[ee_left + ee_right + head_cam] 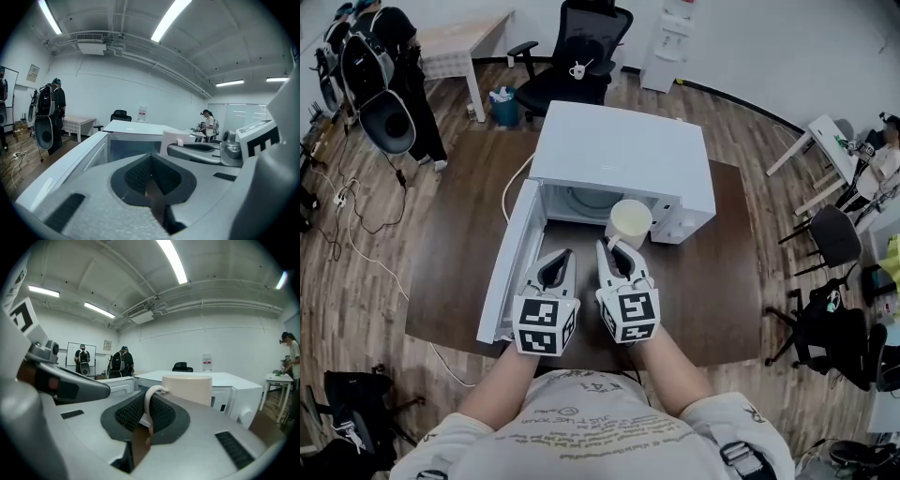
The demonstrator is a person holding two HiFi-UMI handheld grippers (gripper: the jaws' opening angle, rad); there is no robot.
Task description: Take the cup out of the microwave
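A cream cup (630, 222) hangs just in front of the white microwave's (619, 155) open cavity, above the dark table. My right gripper (610, 247) is shut on the cup's thin looped handle (149, 404), and the cup body (187, 387) stands upright beyond its jaws. The microwave door (511, 262) is swung open to the left. My left gripper (565, 255) hovers beside the right one, between it and the door, shut with nothing in it. In the left gripper view the cup (174, 139) shows to the right, ahead of the right gripper's jaws.
The brown table (727, 281) carries the microwave, whose cable trails off to the left. A black office chair (572, 66) with a mug on it stands behind. A person with a backpack (389, 66) stands at the far left. More chairs and small tables stand at the right.
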